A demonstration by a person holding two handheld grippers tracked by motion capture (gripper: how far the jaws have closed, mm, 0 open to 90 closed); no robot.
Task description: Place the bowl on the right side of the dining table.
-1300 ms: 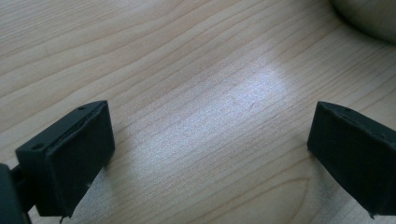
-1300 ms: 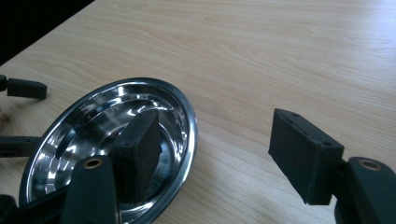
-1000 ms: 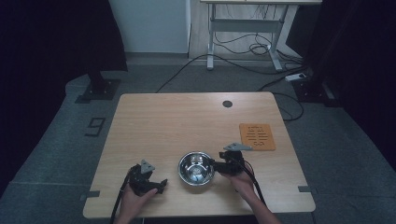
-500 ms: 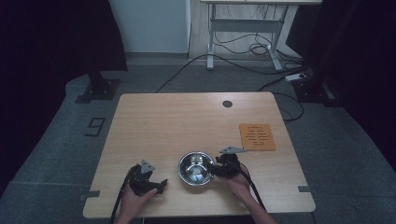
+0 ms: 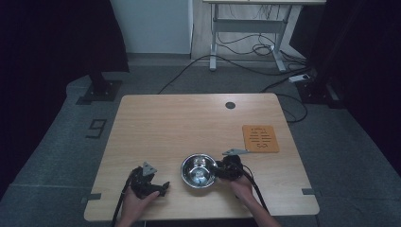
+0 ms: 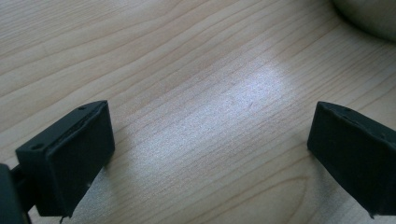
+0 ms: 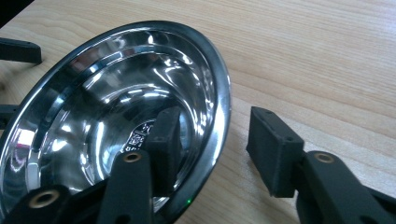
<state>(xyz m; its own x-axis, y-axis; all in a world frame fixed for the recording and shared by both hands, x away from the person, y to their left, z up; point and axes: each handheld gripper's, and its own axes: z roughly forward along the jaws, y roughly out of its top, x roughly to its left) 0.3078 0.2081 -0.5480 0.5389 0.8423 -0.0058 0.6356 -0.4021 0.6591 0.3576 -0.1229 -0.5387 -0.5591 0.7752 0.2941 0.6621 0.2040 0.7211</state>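
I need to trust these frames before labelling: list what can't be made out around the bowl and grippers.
- Right gripper: whether its pads press the bowl rim; inner pad merges with reflections.
- Bowl base label: too small, glare.
- Left gripper view: bowl cut off by the top right corner.
- Orange mat markings: too small in the high view.

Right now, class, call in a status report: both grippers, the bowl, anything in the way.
Left gripper open, on bare table. Right gripper straddling bowl rim, jaws just been closing, not yet pinching. Orange mat well clear.
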